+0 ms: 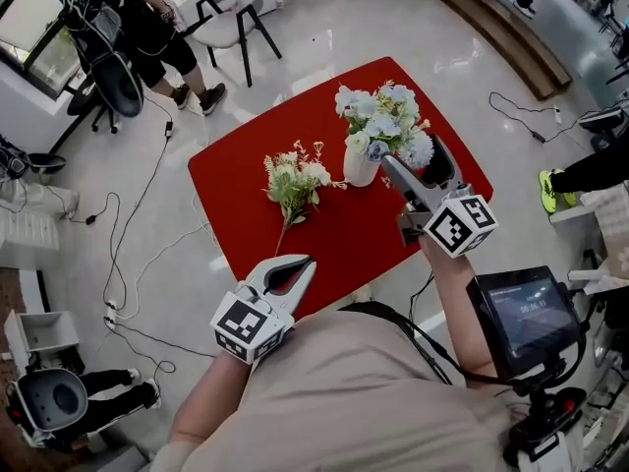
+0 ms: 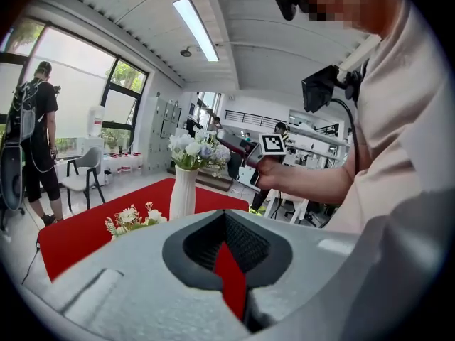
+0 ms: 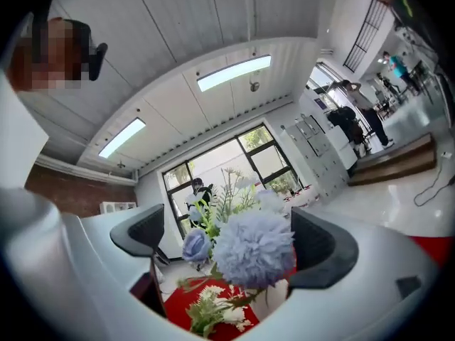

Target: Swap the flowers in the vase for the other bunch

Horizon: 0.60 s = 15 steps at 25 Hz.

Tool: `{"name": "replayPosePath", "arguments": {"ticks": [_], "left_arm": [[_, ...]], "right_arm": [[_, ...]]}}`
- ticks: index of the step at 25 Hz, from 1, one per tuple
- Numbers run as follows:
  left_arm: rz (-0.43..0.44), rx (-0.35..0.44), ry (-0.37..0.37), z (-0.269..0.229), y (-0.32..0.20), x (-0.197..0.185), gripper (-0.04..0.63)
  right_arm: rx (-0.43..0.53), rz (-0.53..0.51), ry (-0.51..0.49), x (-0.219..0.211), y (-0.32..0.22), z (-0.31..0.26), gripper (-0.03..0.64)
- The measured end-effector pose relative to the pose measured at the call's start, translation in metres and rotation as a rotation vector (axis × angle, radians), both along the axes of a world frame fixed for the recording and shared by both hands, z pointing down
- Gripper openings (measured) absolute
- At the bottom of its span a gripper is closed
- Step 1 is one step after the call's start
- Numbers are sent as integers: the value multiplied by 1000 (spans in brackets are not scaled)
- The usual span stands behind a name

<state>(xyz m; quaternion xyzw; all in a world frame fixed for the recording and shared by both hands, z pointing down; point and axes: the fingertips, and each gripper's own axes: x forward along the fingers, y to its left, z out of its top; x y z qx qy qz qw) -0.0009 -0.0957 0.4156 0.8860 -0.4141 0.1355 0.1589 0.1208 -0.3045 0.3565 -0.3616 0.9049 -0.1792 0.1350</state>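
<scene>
Flowers (image 1: 385, 124) of pale blue and white stand between the jaws of the right tool (image 1: 413, 158). Those jaws gape fully wide, and neither pad presses on a bloom or stem. In the right gripper view a big blue head fills the gap. The tool looks level with the blooms, which I judge too high for a sound hold. It should drop toward the stems just above the rim of the vase (image 1: 361, 165), gather them all, close there, then lift straight up so the vase is not tipped. The left tool (image 1: 304, 262) is closed and empty near the front edge of the worktop (image 1: 344, 234); it could steady the vase. The other bunch (image 1: 295, 183) lies flat on the red worktop, just beside the vase on its left.
</scene>
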Motion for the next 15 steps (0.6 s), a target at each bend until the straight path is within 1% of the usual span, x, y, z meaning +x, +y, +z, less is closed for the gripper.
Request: {"name": "replayPosePath", "arguments": {"ticks": [5,9,10,13,14,15], "left_arm": [[-6,6,-5,-3,-7,9,6],[-24,4,-14,0,-8,8,6],[-30,3,-13,0,-8,7,6],[-43,1,-14,0,-6,6,6],[-47,0,-14,1,-6,5,8],[-51,0,-14,1,-5,4,6]], "right_arm": [[-86,9,-72,3,-24,8,538],[-154,-66,-150,-2,-32,24,537],[-168,-79,-158,-4,-32,27,535],[-192,-82,-140,-6,-33,36,526],[-198,-81,-141,-5,-34,37,501],[-198,-80,-147,-4,-34,38,441]]}}
